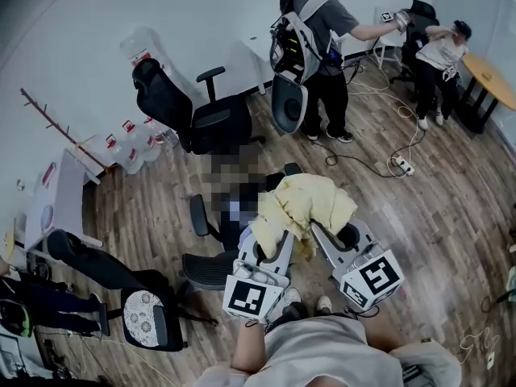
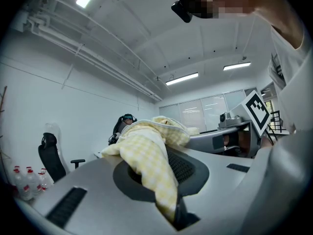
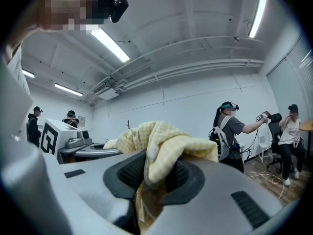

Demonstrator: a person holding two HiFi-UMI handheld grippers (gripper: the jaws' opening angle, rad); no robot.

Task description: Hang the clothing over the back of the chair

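A pale yellow checked garment hangs bunched in the air between my two grippers. My left gripper is shut on its left part, and the cloth spills out of the jaws in the left gripper view. My right gripper is shut on its right part, with a fold and a button showing between the pads. Both grippers point level, side by side. A black chair stands on the floor just beyond and below the garment, partly hidden by it.
A black office chair stands by the far wall, another chair at lower left. Water bottles sit by the wall. A person with a backpack stands at the back, another sits near a round table. A cable and power strip lie on the floor.
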